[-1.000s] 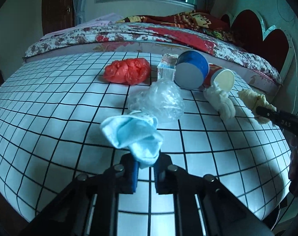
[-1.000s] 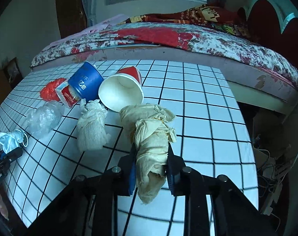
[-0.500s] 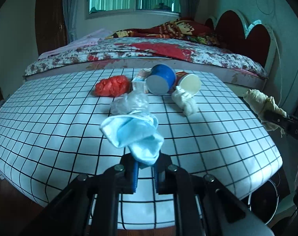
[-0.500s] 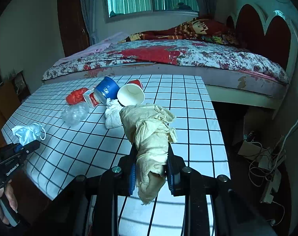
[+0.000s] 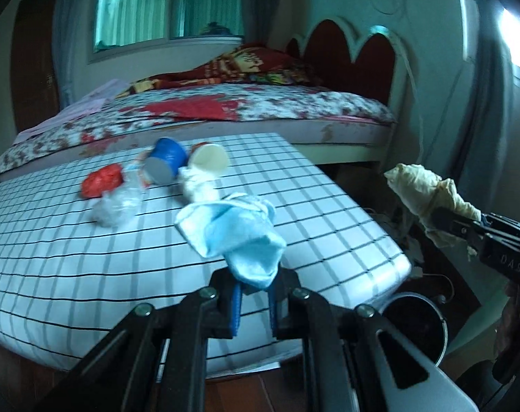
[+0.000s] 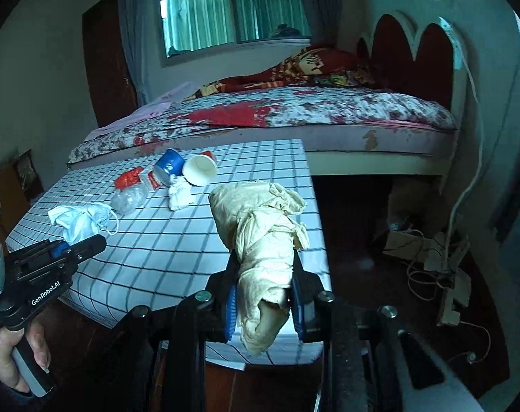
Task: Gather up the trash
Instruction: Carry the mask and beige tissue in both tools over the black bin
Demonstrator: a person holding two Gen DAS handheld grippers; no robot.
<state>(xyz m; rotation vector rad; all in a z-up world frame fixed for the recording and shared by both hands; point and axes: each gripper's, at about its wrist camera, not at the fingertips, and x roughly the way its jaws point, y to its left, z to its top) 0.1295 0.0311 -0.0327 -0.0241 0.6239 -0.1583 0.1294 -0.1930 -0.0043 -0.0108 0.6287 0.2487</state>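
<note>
My left gripper [image 5: 255, 279] is shut on a crumpled light-blue face mask [image 5: 232, 230], held in the air before the table's front edge; it also shows in the right wrist view [image 6: 79, 218]. My right gripper [image 6: 263, 292] is shut on a crumpled beige paper wad [image 6: 260, 230], held off the table's right front corner; it also shows in the left wrist view [image 5: 428, 192]. On the checkered table [image 5: 54, 247] lie a red bag [image 5: 102, 182], a clear plastic bag [image 5: 115, 206], a blue cup [image 5: 165, 164], a white-rimmed cup [image 5: 208, 161] and a white tissue wad [image 5: 200, 189].
A dark round bin [image 5: 411, 326] stands on the floor below the table's right front corner. A bed [image 6: 277, 113] with a floral cover runs behind the table. Cardboard and cables [image 6: 428, 250] lie on the floor at the right. A small carton [image 6: 150, 180] lies by the cups.
Both grippers have pulled back and up from the table with their trash, and swung right. The table now looks smaller and the floor bin has come into view.
</note>
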